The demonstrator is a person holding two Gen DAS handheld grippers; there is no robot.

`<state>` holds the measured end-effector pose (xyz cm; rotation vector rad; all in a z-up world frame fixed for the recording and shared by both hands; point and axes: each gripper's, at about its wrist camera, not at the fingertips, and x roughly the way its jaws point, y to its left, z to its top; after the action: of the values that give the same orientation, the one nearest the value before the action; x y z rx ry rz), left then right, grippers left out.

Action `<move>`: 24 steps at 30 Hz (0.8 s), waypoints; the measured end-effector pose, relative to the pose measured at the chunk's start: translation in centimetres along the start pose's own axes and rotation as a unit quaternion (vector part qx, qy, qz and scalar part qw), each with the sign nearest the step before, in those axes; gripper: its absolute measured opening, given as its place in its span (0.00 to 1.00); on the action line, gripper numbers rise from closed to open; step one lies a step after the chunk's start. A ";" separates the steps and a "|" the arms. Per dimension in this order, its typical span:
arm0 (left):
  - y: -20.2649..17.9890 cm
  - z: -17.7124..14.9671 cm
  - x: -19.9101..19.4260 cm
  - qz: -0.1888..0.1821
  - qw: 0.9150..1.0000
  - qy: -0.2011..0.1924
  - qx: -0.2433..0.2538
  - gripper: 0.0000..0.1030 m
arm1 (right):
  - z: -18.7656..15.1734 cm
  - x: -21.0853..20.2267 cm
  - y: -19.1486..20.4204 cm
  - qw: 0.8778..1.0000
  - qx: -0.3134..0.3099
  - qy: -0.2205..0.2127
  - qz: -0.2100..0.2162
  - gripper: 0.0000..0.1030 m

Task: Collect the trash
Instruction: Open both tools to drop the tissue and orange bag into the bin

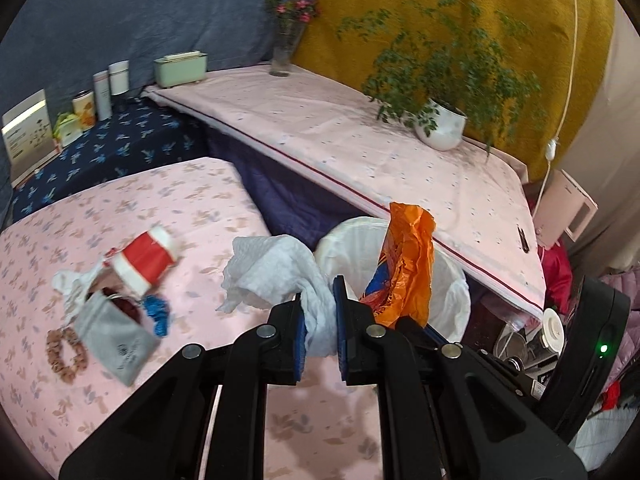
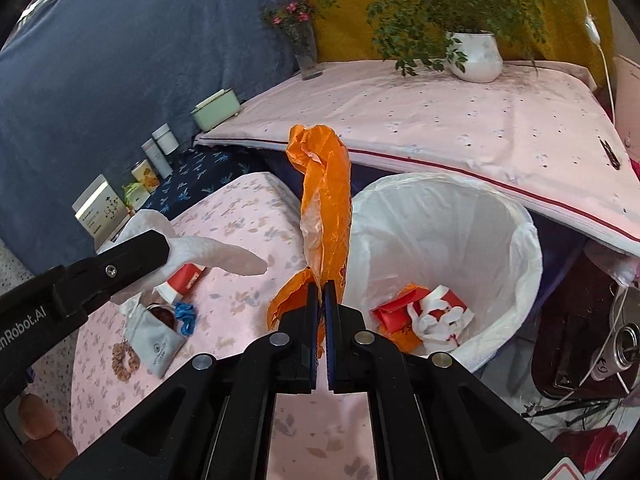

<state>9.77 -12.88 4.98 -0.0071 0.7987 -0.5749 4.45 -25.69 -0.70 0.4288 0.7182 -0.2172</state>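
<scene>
Far left on the pink bench (image 1: 192, 208) sit a red cup (image 1: 146, 260) and grey pouch (image 1: 114, 338); left gripper (image 1: 320, 320) has its jaws pinching a white paper towel (image 1: 272, 276); right gripper (image 2: 320, 320) jaws clamp an orange bag (image 2: 326, 200) beside the lined bin (image 2: 516, 248), which already holds red wrappers (image 2: 400, 312).

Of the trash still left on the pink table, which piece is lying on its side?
The red and white paper cup, tipped over with its white rim facing the far side. The blue scrap beside it is just a crumpled wad.
</scene>
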 end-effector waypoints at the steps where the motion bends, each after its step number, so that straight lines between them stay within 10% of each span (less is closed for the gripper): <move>1: -0.4 0.0 0.3 -0.005 1.000 0.002 0.003 0.11 | 0.1 0.0 -0.8 1.000 0.006 -0.001 -0.005 0.03; 24: -7.0 1.2 7.7 -0.049 0.997 0.045 0.029 0.25 | 0.2 2.0 -9.6 0.995 0.084 0.016 -0.050 0.04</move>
<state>11.44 -22.84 2.16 0.0338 0.8726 -0.6950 2.77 -34.42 -4.81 0.5569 0.7576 -0.3679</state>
